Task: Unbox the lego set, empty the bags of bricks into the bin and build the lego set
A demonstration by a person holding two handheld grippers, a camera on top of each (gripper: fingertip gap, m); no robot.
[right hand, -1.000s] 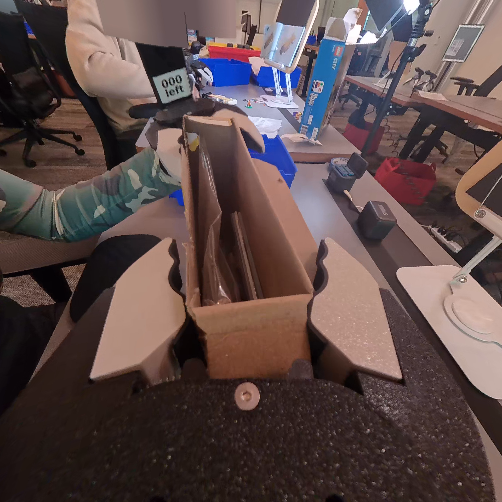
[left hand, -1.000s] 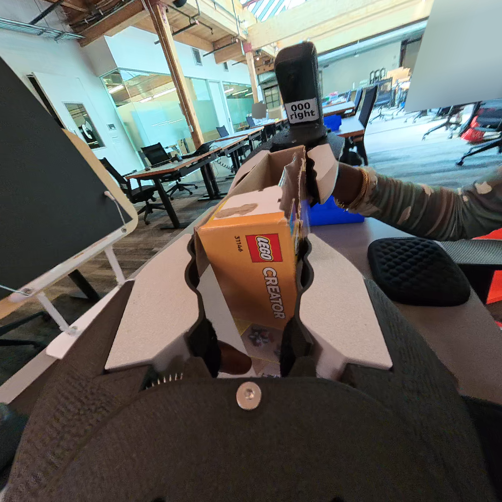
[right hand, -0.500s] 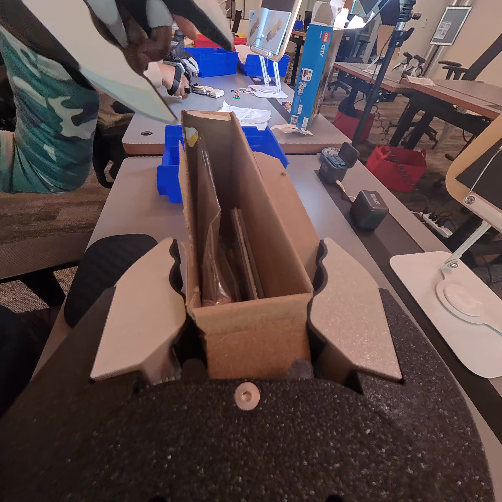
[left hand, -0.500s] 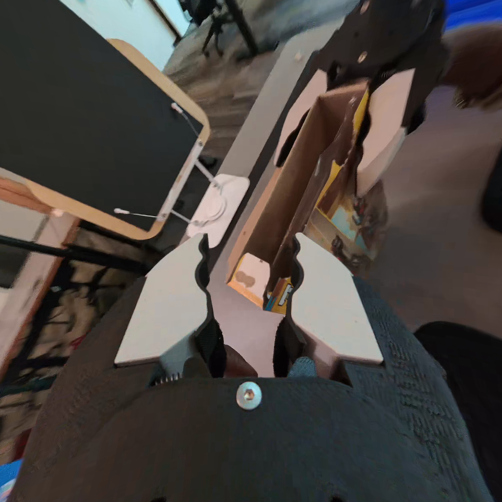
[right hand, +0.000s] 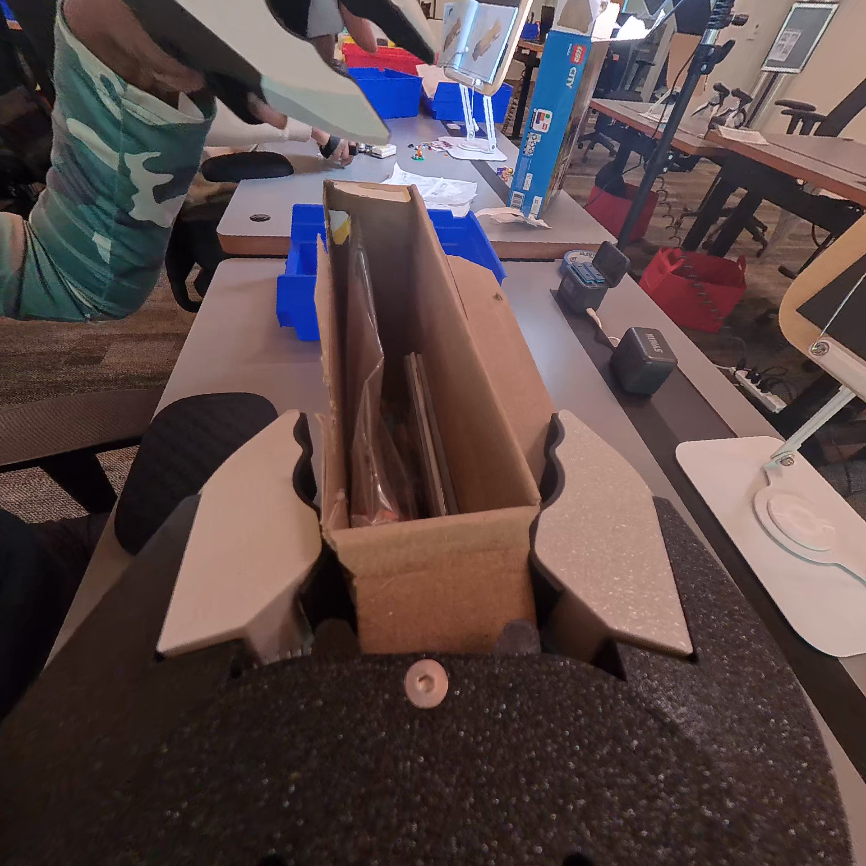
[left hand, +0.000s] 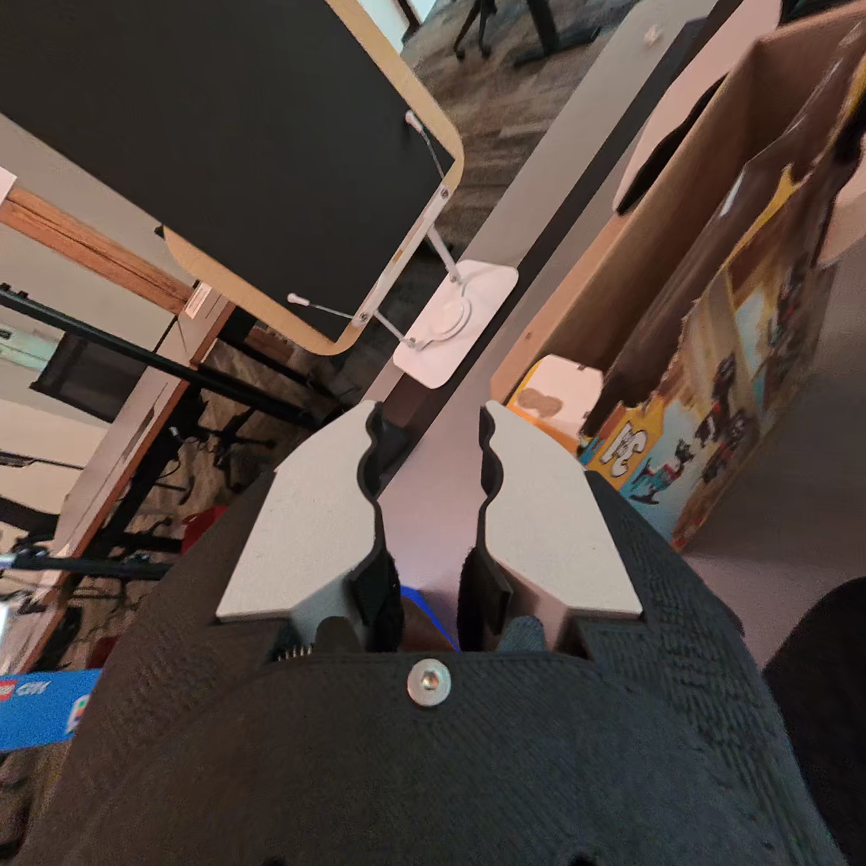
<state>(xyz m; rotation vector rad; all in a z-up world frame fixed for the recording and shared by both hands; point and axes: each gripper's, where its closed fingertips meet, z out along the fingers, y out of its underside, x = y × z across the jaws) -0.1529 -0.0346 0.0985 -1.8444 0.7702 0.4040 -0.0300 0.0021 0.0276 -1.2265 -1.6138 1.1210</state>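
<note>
**Box clamped in your right gripper, left gripper free above it**

Your right gripper (right hand: 429,473) is clenched on the near end of the lego box (right hand: 436,421), one finger pressed against each side wall. The box lies lengthwise on the grey table (right hand: 243,337), its opened top facing up toward you. Inside it, a clear bag of bricks (right hand: 375,421) leans along the left wall, and flat dark sheets (right hand: 429,431) stand on edge next to it; what those sheets are is hard to make out in the shadow.

Beyond the far end of the box sits the blue bin (right hand: 300,300), just behind it on the table.

Your left gripper (left hand: 429,440) holds nothing: its fingers stand apart with only bare tabletop showing between them. In the right wrist view it hangs above the far end of the box, at the top left (right hand: 323,70), clear of the cardboard. From the left wrist view, the box (left hand: 656,290) lies to the right of the fingers, its printed side facing out; that view is blurred.

To the right of the box, a dark tablet on a white stand (right hand: 796,515) rests at the table's edge, and a small black charger block (right hand: 644,358) sits well apart from the box.
</note>
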